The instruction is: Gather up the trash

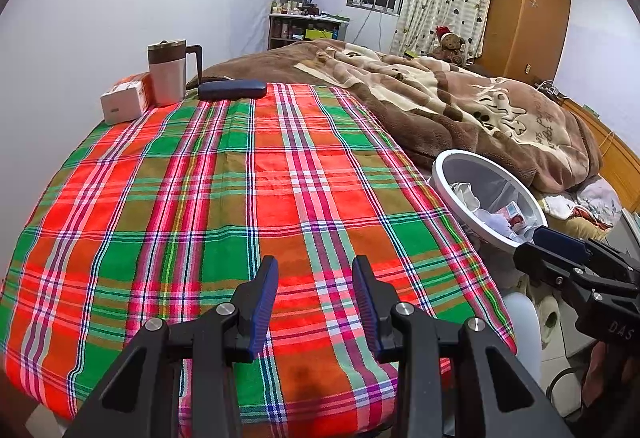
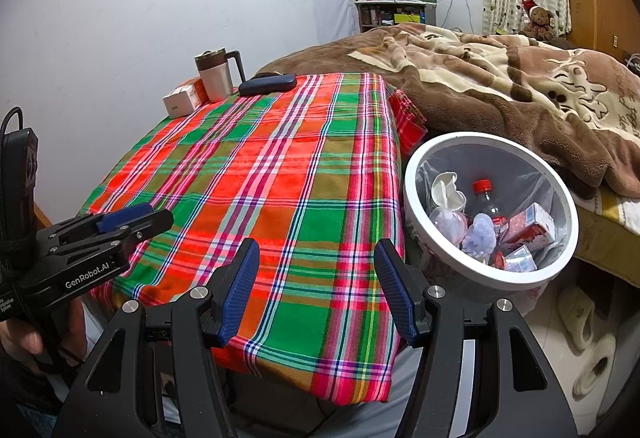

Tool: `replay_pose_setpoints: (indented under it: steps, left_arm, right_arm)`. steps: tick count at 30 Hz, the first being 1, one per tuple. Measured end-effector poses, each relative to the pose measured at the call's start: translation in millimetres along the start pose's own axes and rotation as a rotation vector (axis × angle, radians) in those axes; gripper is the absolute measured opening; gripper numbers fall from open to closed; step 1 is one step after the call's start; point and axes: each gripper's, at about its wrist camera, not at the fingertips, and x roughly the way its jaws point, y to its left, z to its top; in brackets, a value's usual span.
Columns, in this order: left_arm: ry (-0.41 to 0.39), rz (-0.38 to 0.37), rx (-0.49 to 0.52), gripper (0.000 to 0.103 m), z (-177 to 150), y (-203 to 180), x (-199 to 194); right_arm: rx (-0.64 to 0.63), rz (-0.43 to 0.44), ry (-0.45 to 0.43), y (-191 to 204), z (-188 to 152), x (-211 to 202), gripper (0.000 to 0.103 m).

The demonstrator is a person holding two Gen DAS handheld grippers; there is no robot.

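Observation:
A white round trash bin (image 2: 412, 205) (image 1: 442, 173) lined with a clear bag stands right of the table, holding a crushed cup (image 2: 446, 191), a red-capped bottle (image 2: 482, 193), small cartons (image 2: 528, 226) and crumpled wrappers. My left gripper (image 1: 314, 302) (image 2: 136, 220) hovers open over the near part of the plaid tablecloth (image 1: 240, 197) (image 2: 280, 177), nothing between its blue pads. My right gripper (image 2: 316, 286) (image 1: 544, 242) is open too, empty, above the table's near right corner, just left of the bin.
At the table's far end sit a mug with a handle (image 1: 168, 71), a small white and orange box (image 1: 126, 101) and a dark blue case (image 1: 232, 89). A bed with a brown blanket (image 1: 460, 97) lies behind the bin. Slippers (image 2: 588, 338) rest on the floor.

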Motion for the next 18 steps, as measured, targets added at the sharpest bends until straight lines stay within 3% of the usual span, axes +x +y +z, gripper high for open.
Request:
replay_pose_setpoints:
  steps: [18]
  left_arm:
    - [0.0,-0.002,-0.006,0.038,2.6,5.0,-0.5]
  right_arm:
    - [-0.007,0.003,0.002,3.3,0.7,1.3,0.061]
